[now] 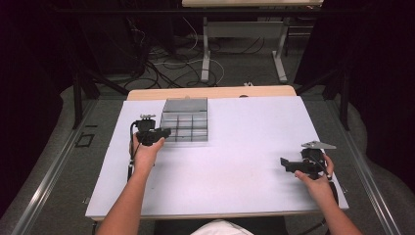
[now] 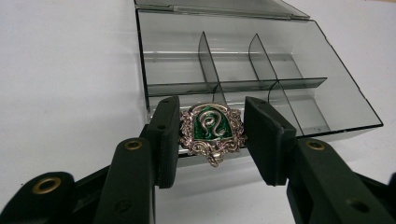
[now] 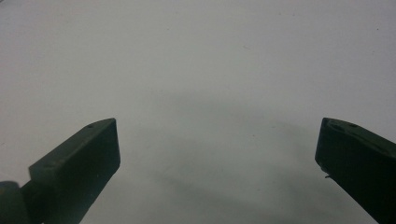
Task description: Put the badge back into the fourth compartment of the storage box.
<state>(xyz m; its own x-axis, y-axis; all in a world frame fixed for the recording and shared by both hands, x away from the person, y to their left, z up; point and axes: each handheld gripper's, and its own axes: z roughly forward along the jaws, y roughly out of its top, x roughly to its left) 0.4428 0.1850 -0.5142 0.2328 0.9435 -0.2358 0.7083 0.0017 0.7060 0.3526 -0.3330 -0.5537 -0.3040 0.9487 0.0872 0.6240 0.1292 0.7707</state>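
A person sits at a white bench with a hand-held tool in each hand. The left tool pinches a small silver crest-shaped badge with a green enamel centre and a curling snake design; the badge is held upright between the two black pads, which press on its left and right edges. Just beyond it stands an open, smoky clear plastic organiser box, its lid folded back and its dividers forming several compartments, all of which look empty. In the high view the left tool is at the box's near left corner. The right tool rests well apart over bare bench on the right, its jaws spread wide and holding nothing. By the look of it, the badge is picked up and brought to the box; lowering it into a compartment and letting go remain.
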